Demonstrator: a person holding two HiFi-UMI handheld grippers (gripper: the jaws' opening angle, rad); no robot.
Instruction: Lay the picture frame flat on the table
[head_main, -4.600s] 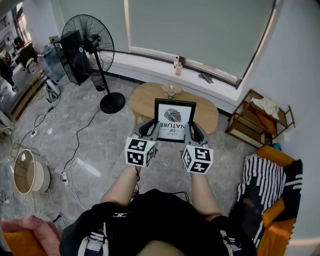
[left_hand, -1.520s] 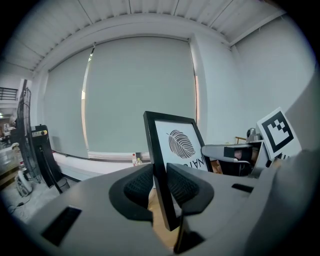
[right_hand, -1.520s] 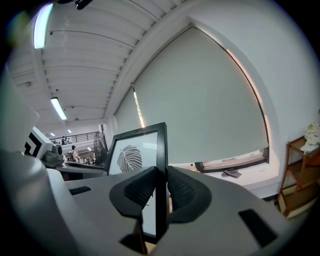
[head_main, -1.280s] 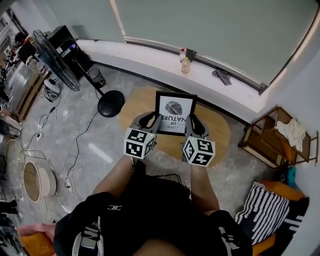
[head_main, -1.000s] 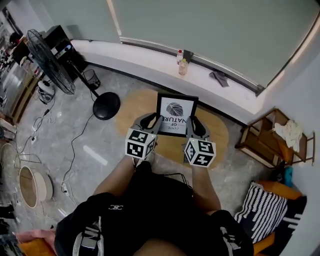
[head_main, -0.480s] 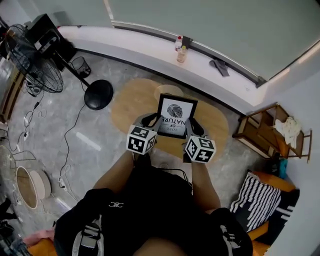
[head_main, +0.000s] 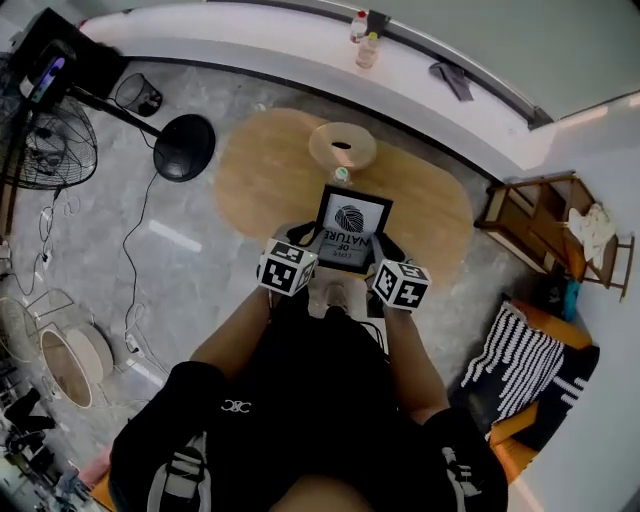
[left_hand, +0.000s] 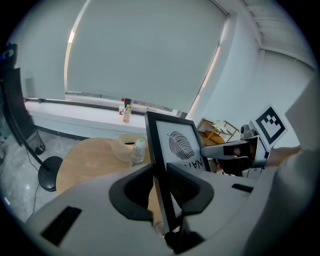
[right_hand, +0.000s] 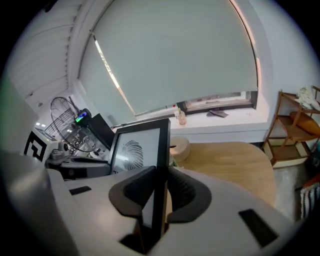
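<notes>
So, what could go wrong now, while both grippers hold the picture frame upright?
The left gripper and right gripper pinch only the thin side edges of the picture frame; it might slip or twist. The small bottle stands on the table just beyond; the frame's top could knock it.

Oval wooden table (head_main: 255, 185) with 1 bowl (head_main: 325, 150), 1 bottle (head_main: 342, 176)

Room with a grey marbled tile floor (head_main: 200, 250). An oval light wooden bench (head_main: 255, 180) stands near a long white window ledge (head_main: 260, 45) under a pale grey roller blind (left_hand: 145, 55). A black pedestal fan (head_main: 185, 147) stands left, a wooden shelf rack (head_main: 535, 215) right.
</notes>
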